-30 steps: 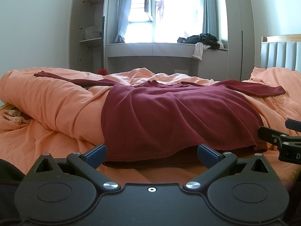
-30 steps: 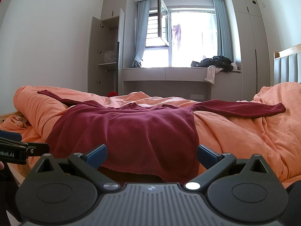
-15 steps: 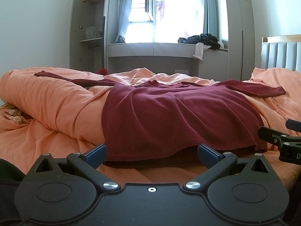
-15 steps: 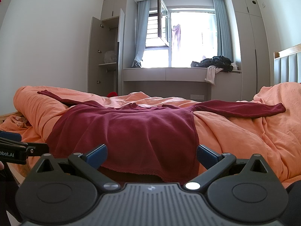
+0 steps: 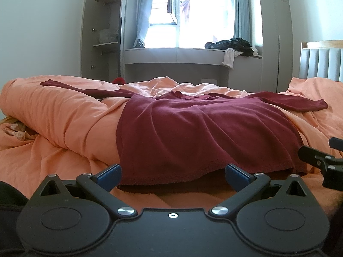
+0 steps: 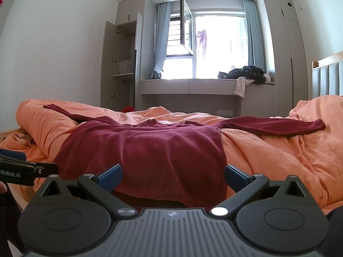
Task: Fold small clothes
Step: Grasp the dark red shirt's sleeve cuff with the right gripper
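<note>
Dark red long-sleeved top [image 5: 199,132], spread flat and unfolded: neckline toward 12 o'clock, hem toward 6 o'clock, sleeves extended toward 10 and 2 o'clock.

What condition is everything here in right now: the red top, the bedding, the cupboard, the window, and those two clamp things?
Maroon top: spread flat, unfolded, both sleeves stretched out sideways.
Orange duvet: rumpled, bunched into a roll on the left.
Wardrobe door: open.
Window: one pane swung open.
Dark clothes pile: heaped unfolded on the window ledge.
Left hand-held gripper: open, at the top's hem, gripping nothing.
Right hand-held gripper: open, at the hem, gripping nothing.
</note>
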`<state>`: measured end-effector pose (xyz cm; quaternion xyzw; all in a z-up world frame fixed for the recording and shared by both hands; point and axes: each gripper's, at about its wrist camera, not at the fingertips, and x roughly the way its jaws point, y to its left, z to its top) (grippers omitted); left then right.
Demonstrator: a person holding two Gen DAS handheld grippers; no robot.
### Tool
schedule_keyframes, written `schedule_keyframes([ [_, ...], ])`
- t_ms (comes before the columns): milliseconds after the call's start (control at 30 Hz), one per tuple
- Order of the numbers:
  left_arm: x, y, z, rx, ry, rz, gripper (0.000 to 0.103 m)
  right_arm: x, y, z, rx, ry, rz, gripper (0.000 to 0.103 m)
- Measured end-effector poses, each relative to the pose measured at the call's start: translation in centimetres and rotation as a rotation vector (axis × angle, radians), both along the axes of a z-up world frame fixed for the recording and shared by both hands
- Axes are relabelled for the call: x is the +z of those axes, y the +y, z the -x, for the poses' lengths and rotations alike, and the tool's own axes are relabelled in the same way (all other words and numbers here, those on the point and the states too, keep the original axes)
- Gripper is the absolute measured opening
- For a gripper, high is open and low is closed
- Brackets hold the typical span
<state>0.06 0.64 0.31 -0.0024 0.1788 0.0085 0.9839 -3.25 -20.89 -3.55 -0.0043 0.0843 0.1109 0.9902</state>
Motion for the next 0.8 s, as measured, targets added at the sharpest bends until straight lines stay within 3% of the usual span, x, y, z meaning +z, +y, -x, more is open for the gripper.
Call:
schedule_keyframes([
  [233, 2.1, -0.9, -2.9, 0.003, -0.003, -0.050, 0.103, 0.8, -1.1, -0.8, 0.019, 0.001, -0.030, 0.103],
  [367, 3.9, -1.5, -5.8, -0.002, -0.009, -0.053, 0.103, 2.4, -2.3, -2.6, 0.009, -0.046, -0.013, 0.103],
  [633, 7.0, -2.7, -12.6, -0.036, -0.010, 0.020, 0.103, 5.0, -6.4, -8.7, -0.029, -0.061, 0.011, 0.103],
  [800, 7.8, -3.6, -17.5, -0.079, -0.008, 0.012, 0.103, 6.0, -9.1, -13.1, -0.079, -0.058, 0.010, 0.103],
])
